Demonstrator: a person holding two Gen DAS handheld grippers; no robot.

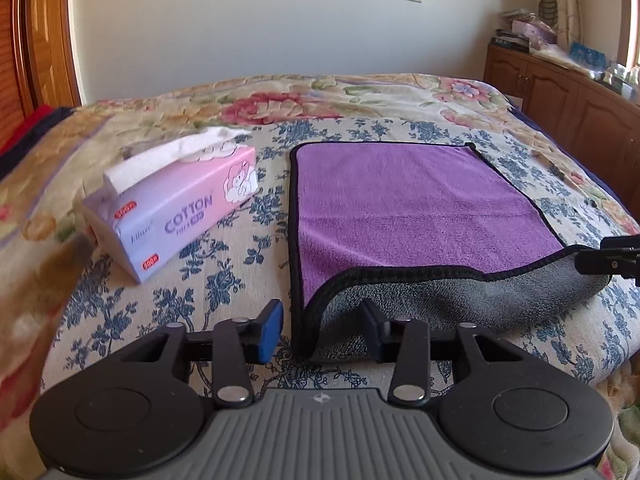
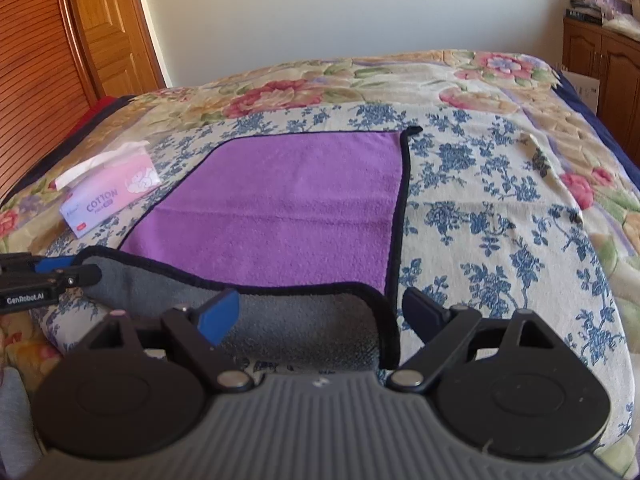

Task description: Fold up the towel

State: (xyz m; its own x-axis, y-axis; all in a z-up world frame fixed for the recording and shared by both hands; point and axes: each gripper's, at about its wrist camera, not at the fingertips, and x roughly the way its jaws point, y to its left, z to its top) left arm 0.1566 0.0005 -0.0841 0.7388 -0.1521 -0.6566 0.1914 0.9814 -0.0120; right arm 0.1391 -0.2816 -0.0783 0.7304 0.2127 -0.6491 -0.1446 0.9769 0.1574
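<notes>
A purple towel [image 1: 412,208] with black trim and a grey underside lies on the bed; it also shows in the right wrist view [image 2: 280,208]. Its near edge is turned over, showing a grey band [image 1: 460,300] [image 2: 304,328]. My left gripper [image 1: 324,326] is open, its jaws either side of the towel's near left corner. My right gripper [image 2: 320,312] is open, its jaws either side of the near right corner. Each gripper shows at the edge of the other view, the right one [image 1: 608,258] and the left one [image 2: 52,272], at the grey fold.
A pink tissue box [image 1: 176,212] [image 2: 108,200] lies left of the towel on the floral bedspread [image 1: 240,264] [image 2: 480,220]. A wooden cabinet [image 1: 560,100] stands right of the bed. A wooden door [image 2: 100,40] is at the left.
</notes>
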